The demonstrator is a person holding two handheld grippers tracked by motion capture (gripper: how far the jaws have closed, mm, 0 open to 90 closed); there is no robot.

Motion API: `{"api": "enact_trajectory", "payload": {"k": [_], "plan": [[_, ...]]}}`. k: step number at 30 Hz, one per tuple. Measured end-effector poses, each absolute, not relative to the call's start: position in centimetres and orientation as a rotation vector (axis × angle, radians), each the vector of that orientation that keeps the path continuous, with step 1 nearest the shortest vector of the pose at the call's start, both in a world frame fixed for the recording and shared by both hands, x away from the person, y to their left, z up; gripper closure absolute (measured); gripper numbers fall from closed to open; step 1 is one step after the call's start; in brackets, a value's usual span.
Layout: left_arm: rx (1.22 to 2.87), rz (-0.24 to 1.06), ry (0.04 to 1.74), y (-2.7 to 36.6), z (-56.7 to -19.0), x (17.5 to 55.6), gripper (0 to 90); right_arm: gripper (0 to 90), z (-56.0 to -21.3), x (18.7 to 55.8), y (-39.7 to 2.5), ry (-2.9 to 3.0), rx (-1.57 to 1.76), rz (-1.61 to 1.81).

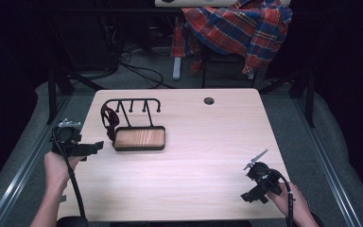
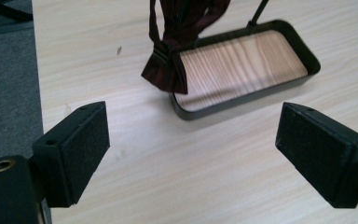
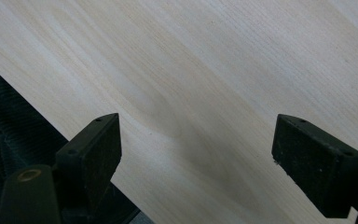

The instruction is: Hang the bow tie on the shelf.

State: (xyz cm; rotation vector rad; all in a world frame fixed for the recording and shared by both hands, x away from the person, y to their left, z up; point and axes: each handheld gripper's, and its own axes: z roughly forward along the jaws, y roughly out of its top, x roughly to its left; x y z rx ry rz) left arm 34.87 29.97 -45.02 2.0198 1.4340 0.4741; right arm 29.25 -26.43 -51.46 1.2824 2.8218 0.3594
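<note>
Left gripper [image 2: 193, 149] (gaping); bow tie [image 2: 177, 51] hanging, seemingly vertical.

A dark red bow tie [image 1: 108, 118] hangs on a black rack [image 1: 131, 105] above its wooden tray [image 1: 139, 138]; the left gripper [image 1: 94, 147] sits just beside the tray, the right gripper [image 1: 250, 196] well apart.

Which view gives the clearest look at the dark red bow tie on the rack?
The left gripper view: the bow tie hangs close up over the tray's corner, its folds plain. The high view shows it small and dark on the rack. The right gripper view faces bare table.
</note>
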Motion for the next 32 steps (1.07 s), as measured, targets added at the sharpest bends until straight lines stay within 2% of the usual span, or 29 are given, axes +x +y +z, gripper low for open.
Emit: {"api": "enact_trajectory", "payload": {"k": [14,32], "plan": [[2.101,0.477,1.486,30.4,-46.8,32.3,0.3,15.6,-51.5,29.2,-26.4,2.823,1.283,0.361],[2.132,0.451,1.486,31.4,-49.1,31.4,0.1,15.6,-51.6,29.2,-26.4,2.819,1.293,0.377]]}}
